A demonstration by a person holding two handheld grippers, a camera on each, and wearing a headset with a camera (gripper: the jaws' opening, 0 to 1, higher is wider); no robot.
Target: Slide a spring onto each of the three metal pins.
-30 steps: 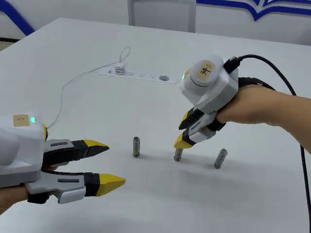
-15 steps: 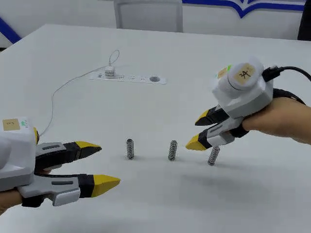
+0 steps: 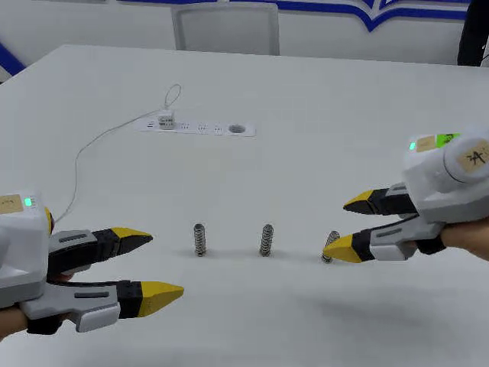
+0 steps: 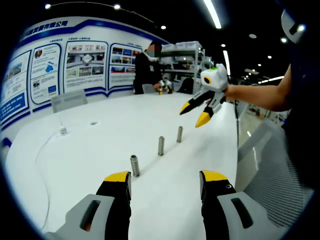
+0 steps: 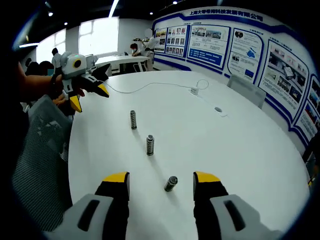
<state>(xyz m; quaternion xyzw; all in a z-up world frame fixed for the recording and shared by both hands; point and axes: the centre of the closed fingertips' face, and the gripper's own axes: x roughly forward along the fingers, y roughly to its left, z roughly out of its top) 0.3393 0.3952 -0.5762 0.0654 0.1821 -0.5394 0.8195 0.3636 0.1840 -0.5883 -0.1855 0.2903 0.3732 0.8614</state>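
Three small metal springs stand upright in a row on the white table: the left spring point(image 3: 199, 239), the middle spring point(image 3: 266, 239) and the right spring point(image 3: 330, 246). Each seems to sit over a pin, which the coils hide. My right gripper point(image 3: 350, 226) is open just right of the right spring, its lower yellow tip close to it, nothing between the jaws. In the right gripper view the nearest spring point(image 5: 171, 183) lies between the open jaws. My left gripper point(image 3: 157, 265) is open and empty at the lower left, well short of the left spring point(image 4: 134, 165).
A white power strip point(image 3: 197, 128) with a plugged adapter and a thin cable point(image 3: 84, 157) lies far back on the table. A chair point(image 3: 224, 27) stands behind the far edge. A person stands far off among shelves in the left gripper view.
My right gripper has drawn back from the middle spring to the right and lower, ending open beside the right spring. The left gripper has stayed open. The camera has shifted.
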